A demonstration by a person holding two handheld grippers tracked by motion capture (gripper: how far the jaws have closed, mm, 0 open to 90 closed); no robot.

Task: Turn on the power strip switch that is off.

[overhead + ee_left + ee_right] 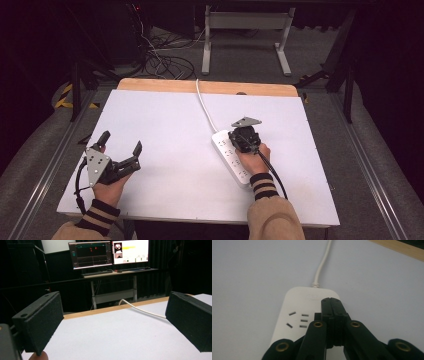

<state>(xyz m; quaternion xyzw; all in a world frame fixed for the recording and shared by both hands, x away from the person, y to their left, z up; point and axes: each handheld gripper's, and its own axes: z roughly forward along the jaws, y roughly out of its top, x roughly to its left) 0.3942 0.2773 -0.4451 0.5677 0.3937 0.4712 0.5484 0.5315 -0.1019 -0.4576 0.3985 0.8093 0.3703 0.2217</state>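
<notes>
So we're looking down at a white table (165, 125) with a wooden strip along its far edge. The left claw (121, 143) is sitting near the left edge toward the near corner, gripped in the person's left hand (107, 187), and its jaws are spreading wide apart with nothing between them. From the left gripper view we're seeing both black jaws far apart over bare table, with a desk carrying two lit monitors (108, 253) standing beyond the far edge.

The right claw (331, 302) is hovering right over the far end of a white power strip (231, 156), which is lying right of the table's middle, angled toward the near right corner. In the right gripper view its jaws are pressing flat together, holding nothing, tips sitting just over the strip's top next to a set of socket slots. We can't tell if the tips are actually touching the plastic. The strip's white cord (204, 105) is running off over the far edge.
</notes>
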